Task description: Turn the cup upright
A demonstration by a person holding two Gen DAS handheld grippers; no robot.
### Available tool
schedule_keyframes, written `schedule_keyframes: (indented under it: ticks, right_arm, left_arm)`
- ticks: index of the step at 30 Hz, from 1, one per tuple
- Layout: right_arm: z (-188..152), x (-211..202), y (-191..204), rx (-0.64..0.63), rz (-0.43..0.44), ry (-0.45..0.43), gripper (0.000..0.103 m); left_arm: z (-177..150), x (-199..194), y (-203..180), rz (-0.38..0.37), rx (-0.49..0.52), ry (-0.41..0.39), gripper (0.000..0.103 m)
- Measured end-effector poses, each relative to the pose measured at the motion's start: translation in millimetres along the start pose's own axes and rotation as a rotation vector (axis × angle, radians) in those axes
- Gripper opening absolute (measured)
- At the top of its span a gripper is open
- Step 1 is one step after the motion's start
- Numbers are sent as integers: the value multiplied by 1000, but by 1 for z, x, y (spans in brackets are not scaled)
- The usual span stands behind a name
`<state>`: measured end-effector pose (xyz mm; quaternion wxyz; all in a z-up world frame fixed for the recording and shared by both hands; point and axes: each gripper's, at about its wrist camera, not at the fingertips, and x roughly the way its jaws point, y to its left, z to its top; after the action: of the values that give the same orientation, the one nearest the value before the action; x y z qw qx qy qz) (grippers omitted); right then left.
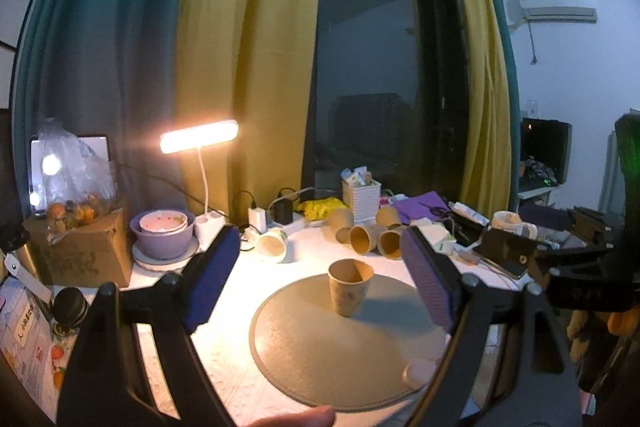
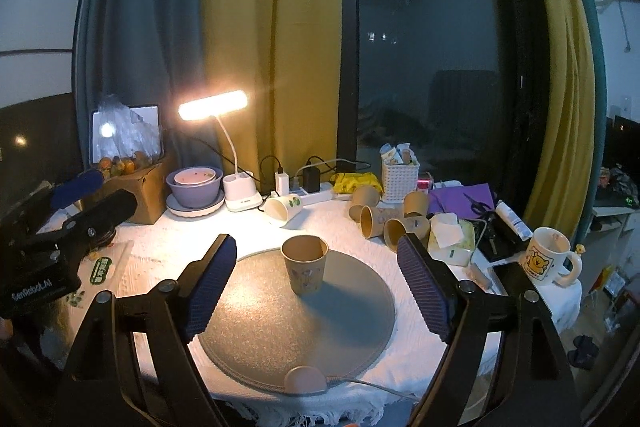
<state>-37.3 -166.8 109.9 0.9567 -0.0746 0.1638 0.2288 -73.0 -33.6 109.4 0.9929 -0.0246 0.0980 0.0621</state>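
A brown paper cup (image 1: 349,286) stands upright, mouth up, on a round grey mat (image 1: 320,355); it also shows in the right wrist view (image 2: 305,263) on the mat (image 2: 280,331). My left gripper (image 1: 320,279) is open and empty, its blue pads wide apart, the cup between and beyond them. My right gripper (image 2: 316,287) is open and empty, held back from the cup. The left gripper also shows at the left of the right wrist view (image 2: 86,197).
Several paper cups lie on their sides behind the mat (image 2: 384,221), and a white cup (image 2: 282,209) lies near the lit desk lamp (image 2: 212,105). A purple bowl (image 2: 195,189), cardboard box (image 2: 136,187), white basket (image 2: 400,179) and mug (image 2: 546,257) crowd the table.
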Motion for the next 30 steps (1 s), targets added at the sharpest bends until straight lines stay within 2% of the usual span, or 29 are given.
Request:
schedule_keyframes:
  ticks: [30]
  right_arm:
    - [-2,5,5,-3,6,18,85]
  left_arm:
    - [-5,3,-4,-15,0,23,84]
